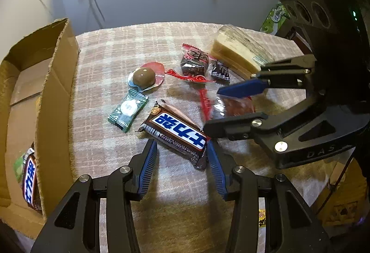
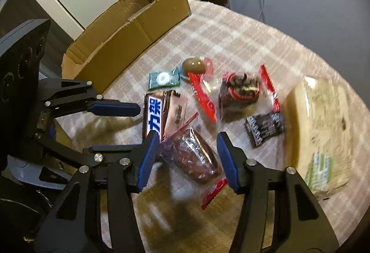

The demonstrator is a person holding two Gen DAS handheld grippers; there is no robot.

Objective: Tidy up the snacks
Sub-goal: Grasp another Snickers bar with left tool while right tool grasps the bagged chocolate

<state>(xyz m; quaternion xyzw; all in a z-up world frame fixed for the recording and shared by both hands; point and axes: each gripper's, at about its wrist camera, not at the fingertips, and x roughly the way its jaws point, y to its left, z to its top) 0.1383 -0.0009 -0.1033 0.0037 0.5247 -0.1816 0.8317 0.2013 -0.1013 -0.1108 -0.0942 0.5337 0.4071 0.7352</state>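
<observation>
Where L gripper (image 1: 182, 155) straddles it, brown bar (image 1: 175, 132) reads "士力架".

Tablecloth (image 1: 120, 51): pink-beige plaid. Box (image 1: 57, 81): plain brown cardboard. Chocolate bar (image 1: 178, 135): brown wrapper, blue-on-white lettering. Mint (image 1: 128, 109): green wrapper. Finger pads (image 1: 148, 172): blue.

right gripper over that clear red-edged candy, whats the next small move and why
Probably close the right gripper a little more on the red-edged candy: the wrapper already lies between its blue pads, which still show gaps on both sides. The left gripper straddles the chocolate bar separately.
</observation>
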